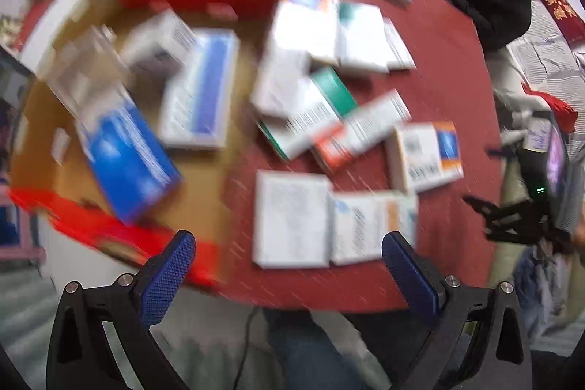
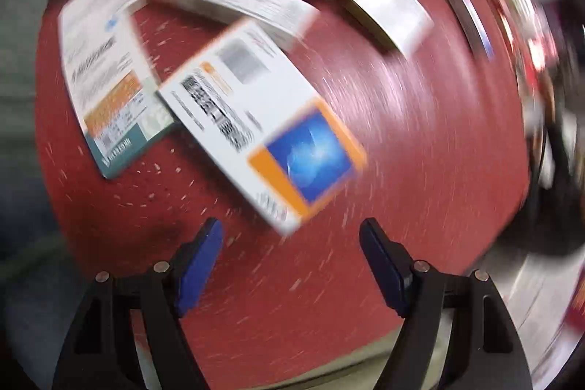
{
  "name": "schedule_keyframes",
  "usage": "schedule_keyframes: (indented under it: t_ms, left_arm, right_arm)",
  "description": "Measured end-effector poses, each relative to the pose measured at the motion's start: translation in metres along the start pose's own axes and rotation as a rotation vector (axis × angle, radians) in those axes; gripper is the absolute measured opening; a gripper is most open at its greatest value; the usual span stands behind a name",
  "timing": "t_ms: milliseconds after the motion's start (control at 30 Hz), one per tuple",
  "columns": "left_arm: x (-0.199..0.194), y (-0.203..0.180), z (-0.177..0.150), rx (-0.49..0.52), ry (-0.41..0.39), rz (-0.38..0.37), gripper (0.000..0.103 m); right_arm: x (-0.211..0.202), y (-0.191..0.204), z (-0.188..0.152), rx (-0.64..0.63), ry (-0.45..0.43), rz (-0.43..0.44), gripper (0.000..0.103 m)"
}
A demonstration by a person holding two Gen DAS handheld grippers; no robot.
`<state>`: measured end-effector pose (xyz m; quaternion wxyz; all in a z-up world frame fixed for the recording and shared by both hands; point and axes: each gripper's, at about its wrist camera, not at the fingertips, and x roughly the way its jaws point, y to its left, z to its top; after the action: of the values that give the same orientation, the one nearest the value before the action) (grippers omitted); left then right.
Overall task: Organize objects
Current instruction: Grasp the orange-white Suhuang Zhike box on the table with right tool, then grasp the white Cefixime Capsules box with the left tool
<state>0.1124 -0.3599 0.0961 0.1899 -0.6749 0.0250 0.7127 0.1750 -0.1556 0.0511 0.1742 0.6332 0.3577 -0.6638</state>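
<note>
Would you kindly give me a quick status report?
Both tongs open, empty. Medicine boxes loose on red table; some in cardboard tray. Nothing blocking.

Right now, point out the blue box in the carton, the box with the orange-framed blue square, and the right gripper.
blue box (image 1: 128,163), left wrist view, top face.
orange-framed box (image 2: 256,119), right wrist view, white face.
right gripper (image 2: 290,240), right wrist view, between fingertips.

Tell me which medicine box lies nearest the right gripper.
The white box with the blue square framed in orange; its corner ends just ahead of the open right gripper, the other boxes lie farther back.
</note>
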Motion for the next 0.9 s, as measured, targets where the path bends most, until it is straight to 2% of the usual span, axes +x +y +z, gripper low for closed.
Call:
schedule_keyframes:
  t_ms: [67, 100, 167, 300, 367, 433, 500, 633, 733, 833, 900]
  left_arm:
    - [0.017, -0.014, -0.011, -0.062, 0.080, 0.001, 0.103]
    - [0.023, -0.018, -0.019, -0.101, 0.122, 0.001, 0.103]
    - [0.037, -0.025, -0.032, -0.195, 0.190, -0.029, 0.103]
    - [0.055, -0.039, -0.051, -0.336, 0.245, -0.024, 0.103]
    - [0.061, -0.043, -0.058, -0.404, 0.263, -0.013, 0.103]
    - [0.066, -0.047, -0.065, -0.479, 0.275, -0.038, 0.103]
    - [0.069, -0.049, -0.070, -0.559, 0.289, -0.057, 0.103]
    - [0.070, -0.051, -0.075, -0.675, 0.316, -0.061, 0.103]
    - [0.071, -0.049, -0.074, -0.780, 0.316, -0.046, 0.103]
    - [0.071, -0.046, -0.078, -0.934, 0.298, -0.035, 0.103]
    - [0.075, -0.047, -0.077, -1.041, 0.279, -0.025, 0.103]
  right_arm:
    - [0.005, 0.001, 0.011, -0.099, -0.050, -0.023, 0.076]
    - [0.007, 0.001, 0.016, -0.133, -0.072, -0.012, 0.080]
    - [0.011, 0.001, 0.025, -0.210, -0.116, 0.025, 0.080]
    - [0.018, 0.005, 0.030, -0.354, -0.164, 0.045, 0.084]
    - [0.024, 0.003, 0.032, -0.391, -0.153, 0.079, 0.084]
    - [0.031, 0.001, 0.034, -0.399, -0.136, 0.097, 0.084]
    - [0.033, -0.007, 0.037, -0.344, -0.113, 0.150, 0.084]
    - [0.035, -0.025, 0.028, -0.155, -0.080, 0.224, 0.079]
    - [0.037, -0.052, 0.000, 0.123, -0.056, 0.339, 0.078]
    - [0.044, -0.072, -0.038, 0.375, -0.015, 0.449, 0.078]
    - [0.050, -0.073, -0.058, 0.461, 0.010, 0.494, 0.078]
